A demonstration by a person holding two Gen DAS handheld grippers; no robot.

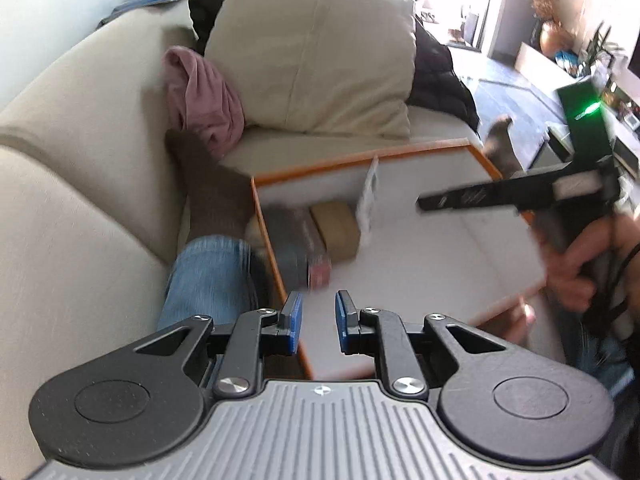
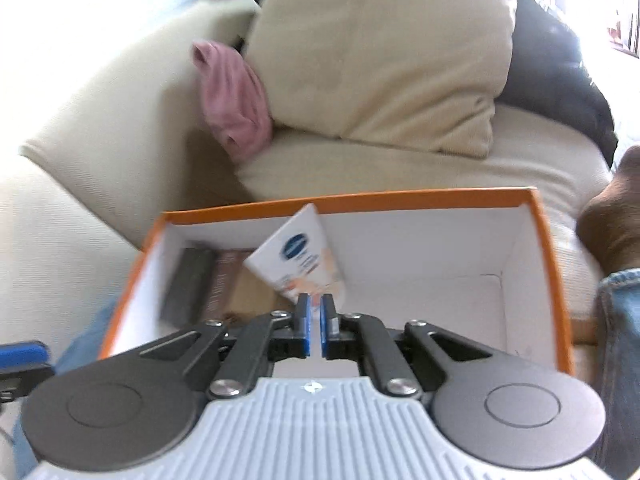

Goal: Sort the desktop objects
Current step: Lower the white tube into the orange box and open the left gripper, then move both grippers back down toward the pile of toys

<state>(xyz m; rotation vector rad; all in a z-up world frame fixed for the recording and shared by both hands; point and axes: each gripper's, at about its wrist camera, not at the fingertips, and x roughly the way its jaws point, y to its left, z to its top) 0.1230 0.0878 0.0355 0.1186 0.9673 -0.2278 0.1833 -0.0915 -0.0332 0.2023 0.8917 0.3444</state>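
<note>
An orange-rimmed white box (image 1: pixel 476 156) (image 2: pixel 552 264) sits on a person's lap on the sofa. Inside at its left end lie a dark grey case (image 1: pixel 288 236) (image 2: pixel 188 284), a brown pack (image 1: pixel 340 228) (image 2: pixel 224 280) and a white tube with a blue logo (image 1: pixel 370 196) (image 2: pixel 300 256) that stands tilted in mid-air. My right gripper (image 2: pixel 316 312) (image 1: pixel 428 202) is over the box just behind the tube, jaws slightly apart, no longer gripping it. My left gripper (image 1: pixel 318 312) is open and empty at the box's near left corner.
The cream sofa (image 1: pixel 80 168) surrounds the box, with a large cushion (image 1: pixel 316 56) (image 2: pixel 380 52), a pink cloth (image 1: pixel 204 100) (image 2: pixel 236 108) and a black jacket (image 1: pixel 436 72) behind. The person's jeans-clad legs (image 1: pixel 208 276) (image 2: pixel 620 320) flank the box.
</note>
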